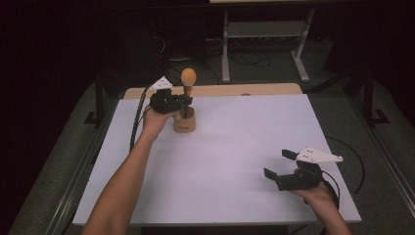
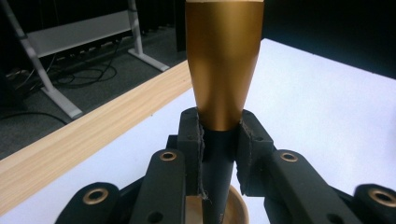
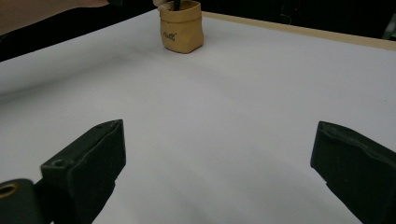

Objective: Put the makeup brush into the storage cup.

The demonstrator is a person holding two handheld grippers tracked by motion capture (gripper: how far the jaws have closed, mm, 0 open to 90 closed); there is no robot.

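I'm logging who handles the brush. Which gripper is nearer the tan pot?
Left. The left gripper is clamped on the brush standing in the tan pot; the right gripper sits open, far across the table.

A brush [image 1: 187, 84] with a golden bulbous handle and dark stem stands upright in a small tan pot [image 1: 185, 123] near the table's far left edge.

A white table [image 1: 235, 147] with a wooden far edge [image 1: 220, 90] stands on grey carpet [image 1: 58, 147]. Beyond, a metal-legged bench [image 1: 266, 30] and loose cables [image 1: 249, 58] sit in darkness.
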